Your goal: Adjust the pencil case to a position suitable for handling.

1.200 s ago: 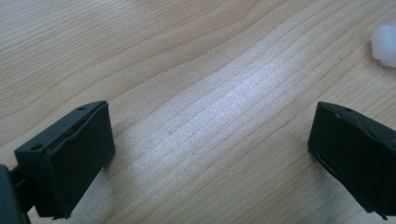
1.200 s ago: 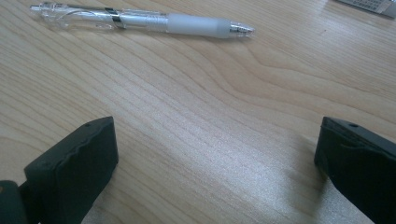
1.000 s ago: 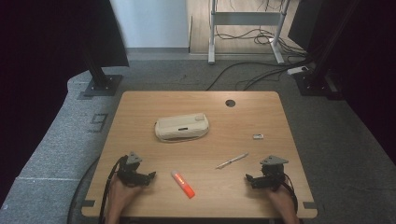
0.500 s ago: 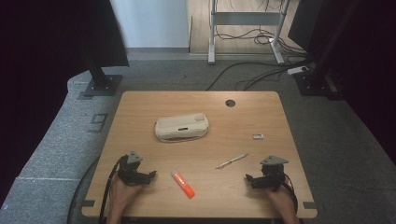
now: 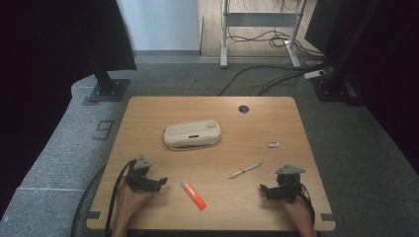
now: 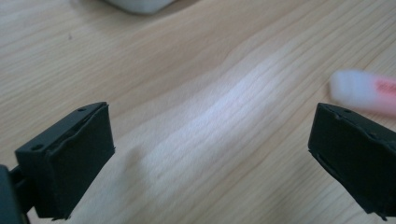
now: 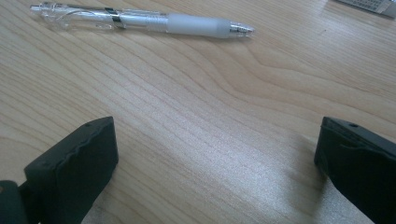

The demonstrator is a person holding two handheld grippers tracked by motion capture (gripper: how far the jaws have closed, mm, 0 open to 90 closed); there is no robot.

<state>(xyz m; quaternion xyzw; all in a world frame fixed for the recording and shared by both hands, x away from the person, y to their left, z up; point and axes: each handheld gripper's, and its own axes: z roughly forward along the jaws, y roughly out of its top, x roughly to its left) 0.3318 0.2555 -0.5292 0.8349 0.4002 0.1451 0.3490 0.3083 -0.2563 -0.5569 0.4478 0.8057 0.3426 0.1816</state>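
A cream pencil case (image 5: pixel 192 135) lies in the middle of the wooden table (image 5: pixel 148 108). Nearer the front lie an orange marker with a white cap (image 5: pixel 193 194) and a clear pen (image 5: pixel 245 170). A small grey eraser-like piece (image 5: pixel 272 144) sits to the right. My left gripper (image 5: pixel 159 181) rests open at the front left, the marker (image 6: pixel 364 89) just past its right jaw. At the front right my right gripper (image 5: pixel 265 189) is open too, over bare wood, with the pen (image 7: pixel 140 20) lying across ahead of it.
A round cable hole (image 5: pixel 243 109) is at the table's back right. Black stand bases (image 5: pixel 104 90) and cables (image 5: pixel 267 79) lie on the grey carpet beyond the table. A white desk frame (image 5: pixel 259 19) stands farther back.
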